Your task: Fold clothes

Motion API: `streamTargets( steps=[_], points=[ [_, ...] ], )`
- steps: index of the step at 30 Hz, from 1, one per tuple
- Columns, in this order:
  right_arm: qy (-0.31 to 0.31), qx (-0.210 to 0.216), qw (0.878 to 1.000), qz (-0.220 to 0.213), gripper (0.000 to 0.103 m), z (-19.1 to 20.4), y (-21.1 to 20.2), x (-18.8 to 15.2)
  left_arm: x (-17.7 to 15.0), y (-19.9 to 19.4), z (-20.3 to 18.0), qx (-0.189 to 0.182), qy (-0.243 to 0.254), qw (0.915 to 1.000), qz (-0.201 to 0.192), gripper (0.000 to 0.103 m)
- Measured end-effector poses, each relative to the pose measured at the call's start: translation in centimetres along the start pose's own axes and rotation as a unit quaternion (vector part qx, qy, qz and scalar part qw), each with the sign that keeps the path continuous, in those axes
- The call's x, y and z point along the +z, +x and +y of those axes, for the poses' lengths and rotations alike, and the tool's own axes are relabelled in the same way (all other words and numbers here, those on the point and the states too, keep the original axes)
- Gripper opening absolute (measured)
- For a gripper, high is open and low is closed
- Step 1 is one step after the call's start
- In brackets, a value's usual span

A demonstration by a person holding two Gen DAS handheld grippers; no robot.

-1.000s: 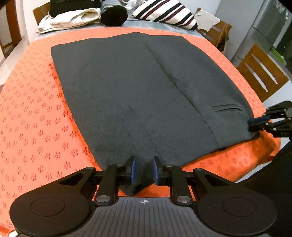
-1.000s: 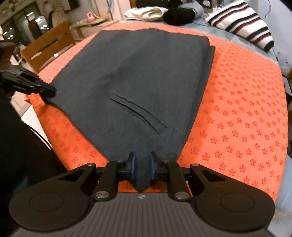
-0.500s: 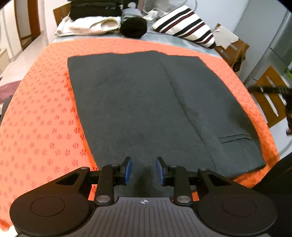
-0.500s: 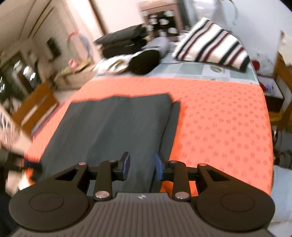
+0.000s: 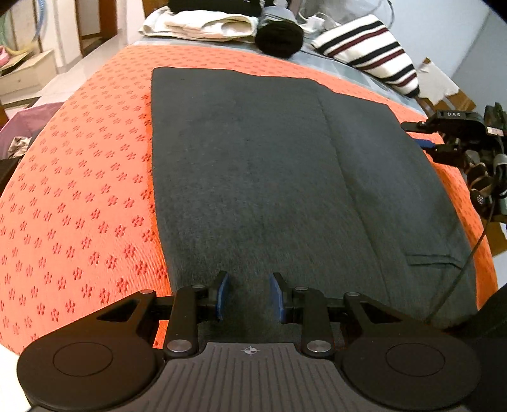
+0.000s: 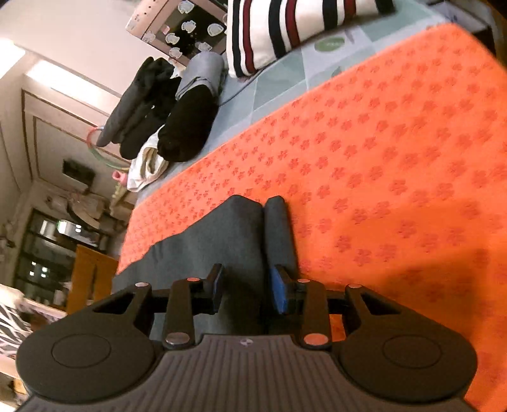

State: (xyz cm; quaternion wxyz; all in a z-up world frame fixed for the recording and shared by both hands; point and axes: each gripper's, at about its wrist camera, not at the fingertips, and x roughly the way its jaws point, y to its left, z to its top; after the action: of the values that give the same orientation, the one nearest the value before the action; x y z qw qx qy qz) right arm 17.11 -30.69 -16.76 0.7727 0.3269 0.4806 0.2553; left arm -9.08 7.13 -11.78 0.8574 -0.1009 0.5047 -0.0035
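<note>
Dark grey trousers (image 5: 269, 174) lie folded flat on an orange flowered cloth (image 5: 79, 190). My left gripper (image 5: 248, 296) hovers at their near edge, open, with the fabric lying flat under the blue pads and not pinched. In the left wrist view my right gripper (image 5: 416, 134) sits at the far right edge of the trousers. In its own view, rolled sideways, my right gripper (image 6: 247, 293) is open over the far corner of the trousers (image 6: 234, 241), where a narrow folded strip lies along the orange cloth (image 6: 380, 158). Neither gripper presses on the fabric.
Behind the orange cloth lie a striped folded garment (image 5: 367, 41), a black roll (image 5: 279, 38) and cream folded clothes (image 5: 199, 27). A wooden chair (image 6: 92, 275) stands beyond the table's edge. A pocket slit (image 5: 434, 260) marks the trousers' near right corner.
Both grippers let go of the trousers' near edge and opened. The right one swung away to the far right corner and rolled sideways. The left one stayed near the front edge, slightly turned.
</note>
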Motion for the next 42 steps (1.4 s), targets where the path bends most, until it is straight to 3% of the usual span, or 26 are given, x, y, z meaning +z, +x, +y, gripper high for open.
streamTargets(
  steps=[2, 4, 8, 14, 16, 19, 24, 29, 36, 38, 42],
  points=[
    [-0.005, 0.004, 1.000, 0.006, 0.004, 0.4, 0.4, 0.0, 0.0, 0.0, -0.1, 0.004, -0.001, 1.0000, 0.000, 0.032],
    [-0.018, 0.004, 1.000, -0.006, 0.003, 1.4, -0.1, 0.0, 0.0, 0.0, -0.2, 0.008, -0.002, 1.0000, 0.000, 0.032],
    [-0.064, -0.015, 0.997, -0.036, 0.003, 4.0, -1.8, 0.0, 0.0, 0.1, -0.3, 0.013, 0.001, 0.9999, 0.001, 0.032],
    [-0.123, -0.107, 0.986, -0.018, 0.005, 3.9, 1.2, -0.9, -0.2, 0.0, -0.3, 0.014, 0.015, 0.9998, -0.002, 0.032],
    [-0.155, -0.126, 0.980, -0.022, 0.010, 4.8, 1.2, -1.4, -0.2, -0.2, -0.3, 0.015, 0.015, 0.9998, -0.004, 0.032],
    [-0.235, -0.149, 0.960, -0.043, 0.017, 7.5, -0.5, -2.3, -0.1, -1.3, -0.5, 0.010, 0.008, 0.9997, -0.019, 0.039],
    [-0.326, -0.119, 0.937, -0.035, 0.025, 10.7, -3.5, -4.6, -0.7, -2.4, -0.3, 0.011, 0.000, 0.9989, -0.046, 0.040],
    [-0.366, -0.073, 0.928, 0.012, 0.025, 11.3, -5.1, -8.9, -1.4, -1.8, 0.2, 0.010, 0.006, 0.9992, -0.038, 0.040],
    [-0.402, -0.120, 0.906, 0.062, 0.025, 9.1, -3.4, -14.0, -2.1, -0.7, 0.4, 0.007, 0.035, 0.9988, -0.032, 0.041],
    [-0.404, -0.124, 0.905, 0.057, 0.025, 9.4, -4.1, -14.3, -2.0, -0.9, 0.2, 0.008, 0.041, 0.9986, -0.031, 0.041],
    [-0.379, -0.129, 0.916, 0.036, 0.030, 9.8, -6.7, -13.9, -1.1, -2.2, -1.3, -0.008, 0.068, 0.9963, -0.053, 0.041]
  ],
)
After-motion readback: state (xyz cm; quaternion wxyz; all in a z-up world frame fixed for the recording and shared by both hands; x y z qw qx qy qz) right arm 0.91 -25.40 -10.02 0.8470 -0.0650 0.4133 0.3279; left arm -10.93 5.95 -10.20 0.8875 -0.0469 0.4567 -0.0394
